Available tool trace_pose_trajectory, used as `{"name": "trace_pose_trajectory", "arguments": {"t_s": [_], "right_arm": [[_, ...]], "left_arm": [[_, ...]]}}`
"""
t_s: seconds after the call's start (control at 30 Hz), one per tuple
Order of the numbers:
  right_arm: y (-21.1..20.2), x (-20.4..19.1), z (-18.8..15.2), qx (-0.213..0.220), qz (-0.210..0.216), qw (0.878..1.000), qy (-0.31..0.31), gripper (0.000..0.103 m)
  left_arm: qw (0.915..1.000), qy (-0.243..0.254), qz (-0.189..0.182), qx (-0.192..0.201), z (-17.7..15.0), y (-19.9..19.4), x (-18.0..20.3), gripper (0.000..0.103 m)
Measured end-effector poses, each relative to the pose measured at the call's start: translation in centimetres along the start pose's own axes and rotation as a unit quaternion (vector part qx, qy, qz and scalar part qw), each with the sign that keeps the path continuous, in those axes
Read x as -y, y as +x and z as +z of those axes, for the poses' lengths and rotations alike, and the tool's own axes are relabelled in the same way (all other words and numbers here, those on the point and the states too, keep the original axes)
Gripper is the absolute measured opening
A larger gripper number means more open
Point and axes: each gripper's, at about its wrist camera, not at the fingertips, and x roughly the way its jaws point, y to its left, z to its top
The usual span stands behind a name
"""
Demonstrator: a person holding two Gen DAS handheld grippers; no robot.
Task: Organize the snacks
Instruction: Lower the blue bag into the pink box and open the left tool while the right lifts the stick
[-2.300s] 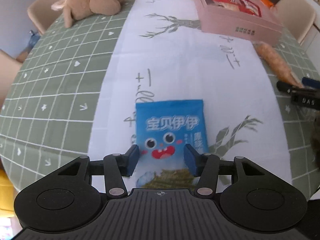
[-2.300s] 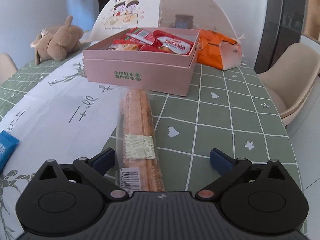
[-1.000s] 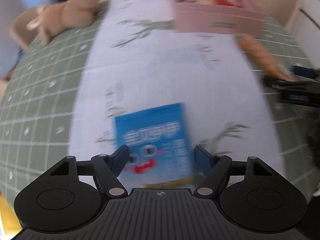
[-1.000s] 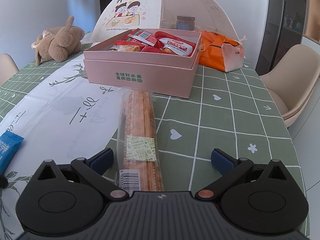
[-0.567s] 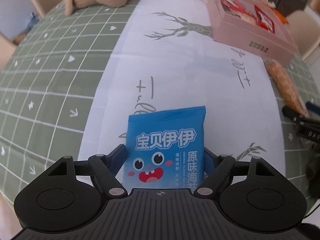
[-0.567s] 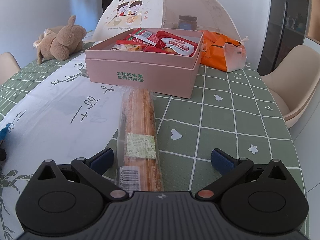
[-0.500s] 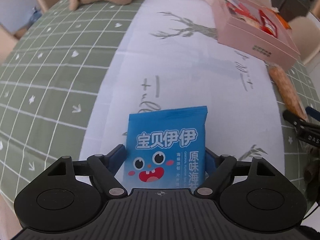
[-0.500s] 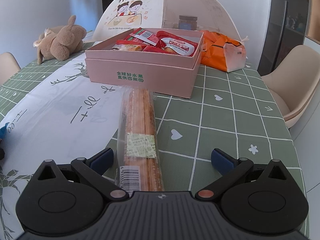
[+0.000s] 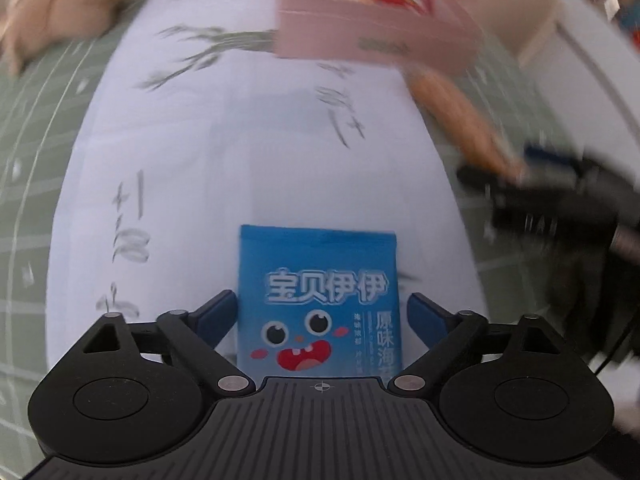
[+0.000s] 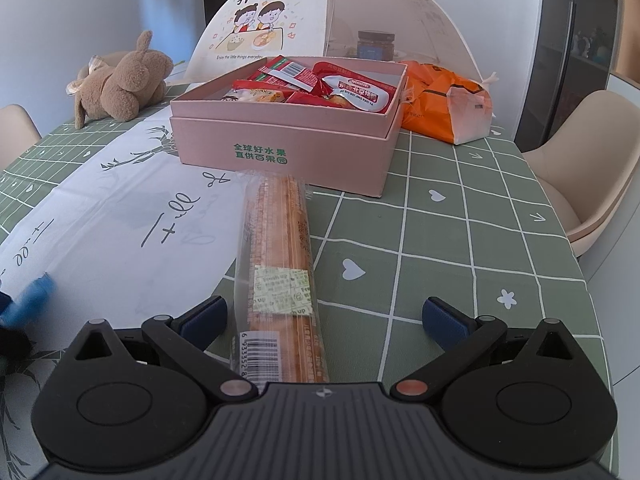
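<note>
A: Start close in. What is the left gripper (image 9: 322, 314) doing?

B: Its jaws are opening, with the blue snack packet (image 9: 318, 304) standing between them. A gap shows beside the right finger; on the left the pad sits just beside the packet's edge, and the blur keeps me from telling whether it touches.

A: And where does that packet sit?

B: Over the white panel of the tablecloth (image 9: 224, 152), upright in the left wrist view with its cartoon face toward the camera. Whether its lower edge rests on the cloth I cannot tell, since the gripper body hides it.

A: The right gripper (image 10: 324, 318)?

B: Spread wide, pressing on nothing. The long wrapped biscuit stick (image 10: 280, 256) lies flat on the cloth between the fingers, near the left one and well apart from the right. Its barcode end is nearest the camera and its far end reaches just in front of the box.

A: Which box?

B: A pink box (image 10: 280, 152) with green print on its front wall, open on top and filled with red and white snack packets (image 10: 336, 90). It stands where the white panel meets the green checked part.

A: Beyond that?

B: An orange bag (image 10: 440, 100) just beside the box on the right, a brown plush toy (image 10: 124, 80) on the left side of the table, and a mesh food cover (image 10: 340, 20) behind the box with a jar (image 10: 376, 45) under it. A beige chair (image 10: 588, 168) stands at the table's right edge.
</note>
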Motion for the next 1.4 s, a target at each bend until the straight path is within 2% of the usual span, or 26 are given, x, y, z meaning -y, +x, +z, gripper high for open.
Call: {"name": "trace_pose_trajectory", "arguments": {"t_s": [0.07, 0.13, 0.43, 0.6, 0.67, 0.7, 0.73, 0.8, 0.97, 1.07, 1.13, 1.2, 1.3, 1.4], "right_arm": [[0.0, 0.0, 0.0, 0.0, 0.0, 1.0, 0.0, 0.103], [0.0, 0.1, 0.0, 0.0, 0.0, 1.0, 0.0, 0.103], [0.1, 0.1, 0.0, -0.002, 0.003, 1.0, -0.002, 0.103], [1.2, -0.3, 1.4, -0.019, 0.029, 0.999, -0.027, 0.103], [1.4, -0.6, 2.4, -0.032, 0.037, 0.998, -0.025, 0.095], [1.2, -0.8, 2.8, -0.035, 0.039, 0.998, -0.028, 0.079], [1.0, -1.0, 3.0, -0.039, 0.041, 0.998, -0.033, 0.053], [0.1, -1.1, 3.3, -0.051, 0.057, 0.997, -0.032, 0.032], [-2.6, 0.4, 3.7, -0.047, 0.073, 0.996, -0.012, 0.028], [-4.0, 1.7, 4.4, -0.033, 0.077, 0.996, 0.0, 0.028], [-5.1, 2.5, 5.3, -0.013, 0.073, 0.997, 0.006, 0.027], [-6.2, 3.2, 6.7, 0.013, 0.069, 0.997, 0.012, 0.024], [-7.6, 3.8, 9.8, 0.06, 0.061, 0.996, 0.016, 0.005], [-7.7, 3.7, 13.8, 0.105, 0.045, 0.993, 0.012, 0.005]], "left_arm": [[0.9993, 0.029, 0.021, -0.008, -0.1, 0.3, 1.0, 0.096], [0.9991, 0.034, 0.023, -0.011, -0.3, 0.3, 1.1, 0.096], [0.9997, -0.001, -0.014, -0.019, -0.2, -0.4, -0.1, 0.096], [0.9995, -0.015, -0.026, -0.014, -0.4, -0.6, -0.4, 0.096], [0.9995, -0.01, -0.022, -0.02, -0.4, -0.6, -0.1, 0.095], [0.9996, -0.006, -0.019, -0.022, -0.5, -0.6, 0.0, 0.094], [0.9997, -0.004, -0.013, -0.02, -0.6, -0.7, 0.0, 0.09], [0.9998, -0.011, -0.008, -0.012, -0.8, -1.0, -0.1, 0.089], [0.9993, -0.033, -0.005, 0.014, -1.3, -1.6, -0.3, 0.084], [0.9975, -0.043, -0.023, 0.05, -0.6, -3.2, -0.2, 0.083], [0.9947, -0.044, -0.033, 0.087, 0.9, -4.7, -0.2, 0.082], [0.9905, -0.04, -0.043, 0.125, 3.3, -6.3, -0.2, 0.082], [0.9823, -0.018, -0.065, 0.175, 8.6, -8.7, -0.2, 0.082], [0.9741, -0.008, -0.09, 0.207, 15.2, -9.2, -0.7, 0.083]]}}
